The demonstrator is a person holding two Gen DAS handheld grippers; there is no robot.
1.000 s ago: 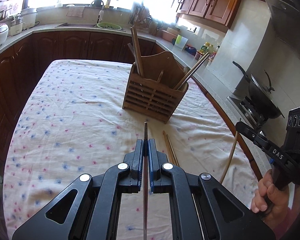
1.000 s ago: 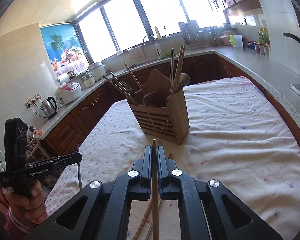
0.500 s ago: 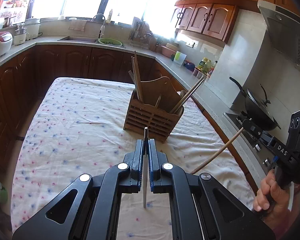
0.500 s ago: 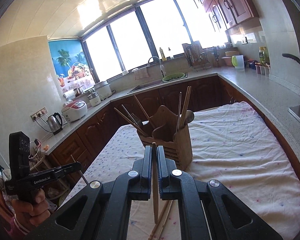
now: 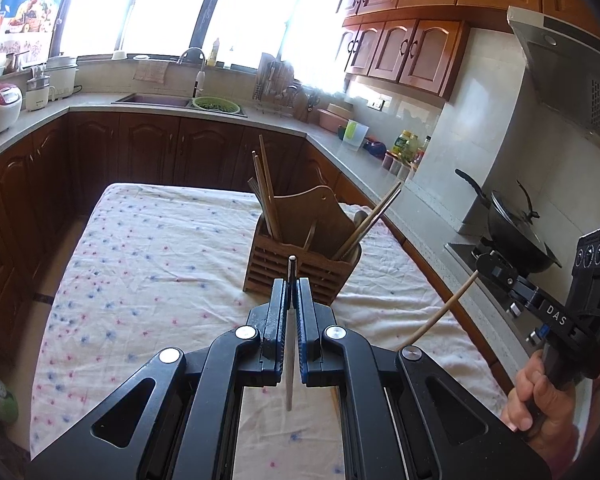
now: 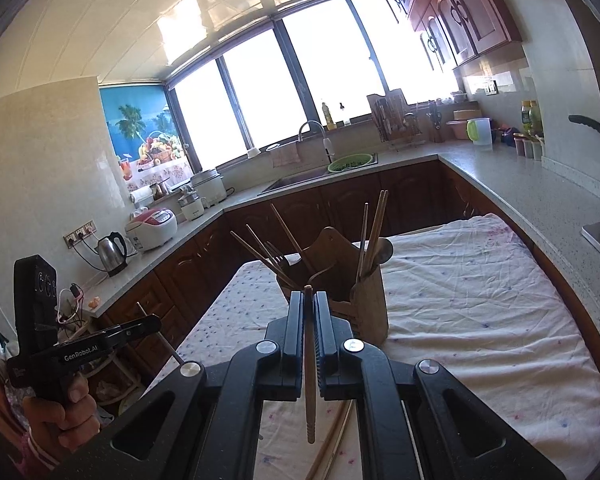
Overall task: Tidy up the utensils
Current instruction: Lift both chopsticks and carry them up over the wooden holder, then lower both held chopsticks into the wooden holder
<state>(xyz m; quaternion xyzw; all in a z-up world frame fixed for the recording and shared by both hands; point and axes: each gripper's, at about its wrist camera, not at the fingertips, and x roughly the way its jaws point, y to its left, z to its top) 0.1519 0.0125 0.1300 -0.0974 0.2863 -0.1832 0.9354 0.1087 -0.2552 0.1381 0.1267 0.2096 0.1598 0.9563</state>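
Observation:
A slatted wooden utensil holder [image 5: 300, 264] stands on the cloth-covered table [image 5: 148, 264], with several chopsticks and a spoon in it; it also shows in the right wrist view [image 6: 364, 300]. My left gripper [image 5: 291, 284] is shut on a metal chopstick [image 5: 289, 344], held above the table in front of the holder. My right gripper [image 6: 309, 304] is shut on a wooden chopstick [image 6: 309, 380], also lifted, near the holder. The right gripper shows in the left wrist view [image 5: 480, 266] with its chopstick [image 5: 440, 312]. Two more wooden chopsticks [image 6: 332, 448] lie on the cloth below.
Kitchen counters with dark cabinets ring the table. A sink [image 5: 156, 100] and green colander [image 5: 216, 105] are at the back, a wok [image 5: 516, 232] on the stove at right, a rice cooker [image 6: 152, 228] and kettle [image 6: 110, 252] at left.
Both grippers have risen from the table with their chopsticks and tilted up, so more of the kitchen shows. The chopsticks now hang clear of the cloth.

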